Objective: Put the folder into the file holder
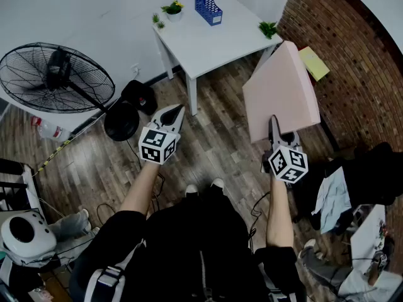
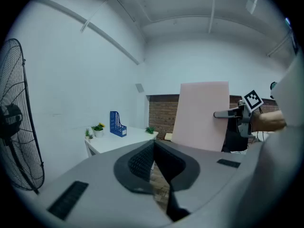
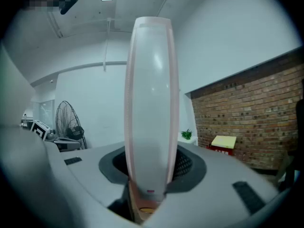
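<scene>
A pink folder (image 1: 280, 90) stands on edge in the air, with my right gripper (image 1: 274, 126) shut on its lower edge. In the right gripper view the folder (image 3: 151, 103) rises edge-on from between the jaws (image 3: 148, 184). The blue file holder (image 1: 208, 2) stands at the far edge of a small white table (image 1: 214, 43), well ahead of both grippers. My left gripper (image 1: 174, 114) hangs over the floor to the left, its jaws together and empty. From the left gripper (image 2: 154, 151) I see the file holder (image 2: 116, 123), the folder (image 2: 202, 115) and the right gripper (image 2: 230, 114).
Small potted plants (image 1: 172, 8) (image 1: 269, 28) sit on the table. A black standing fan (image 1: 56, 77) is at the left. A brick wall (image 1: 352, 55) with a yellow pad (image 1: 313, 63) lies to the right. Clothes and clutter (image 1: 340, 194) are at the right, a white appliance (image 1: 22, 231) at lower left.
</scene>
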Tool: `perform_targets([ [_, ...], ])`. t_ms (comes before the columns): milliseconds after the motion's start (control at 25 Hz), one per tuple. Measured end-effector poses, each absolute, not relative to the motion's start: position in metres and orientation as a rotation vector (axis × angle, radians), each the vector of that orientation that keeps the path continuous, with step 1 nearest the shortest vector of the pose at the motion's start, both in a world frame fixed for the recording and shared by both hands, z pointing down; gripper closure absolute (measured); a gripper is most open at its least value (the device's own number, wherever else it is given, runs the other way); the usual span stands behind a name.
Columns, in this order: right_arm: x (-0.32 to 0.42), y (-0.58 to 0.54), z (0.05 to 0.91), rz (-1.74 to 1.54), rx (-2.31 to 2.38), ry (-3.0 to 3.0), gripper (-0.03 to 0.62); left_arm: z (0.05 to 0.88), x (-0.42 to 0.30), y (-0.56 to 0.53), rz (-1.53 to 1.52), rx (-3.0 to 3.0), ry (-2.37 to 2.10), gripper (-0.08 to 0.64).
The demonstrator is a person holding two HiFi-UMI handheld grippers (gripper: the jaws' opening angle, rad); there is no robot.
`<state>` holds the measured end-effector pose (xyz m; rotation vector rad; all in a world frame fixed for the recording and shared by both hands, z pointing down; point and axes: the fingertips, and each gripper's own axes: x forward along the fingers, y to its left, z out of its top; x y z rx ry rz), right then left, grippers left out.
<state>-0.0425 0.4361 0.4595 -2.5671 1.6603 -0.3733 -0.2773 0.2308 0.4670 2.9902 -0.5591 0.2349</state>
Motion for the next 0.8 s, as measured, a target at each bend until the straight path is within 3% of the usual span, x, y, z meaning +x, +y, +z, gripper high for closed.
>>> perform_targets([
  [800, 0.019, 0.432, 0.478, -0.397, -2.497, 1.748, 0.433, 0.479, -0.216, 0.249, 0.268, 2.959, -0.578, 0.535],
])
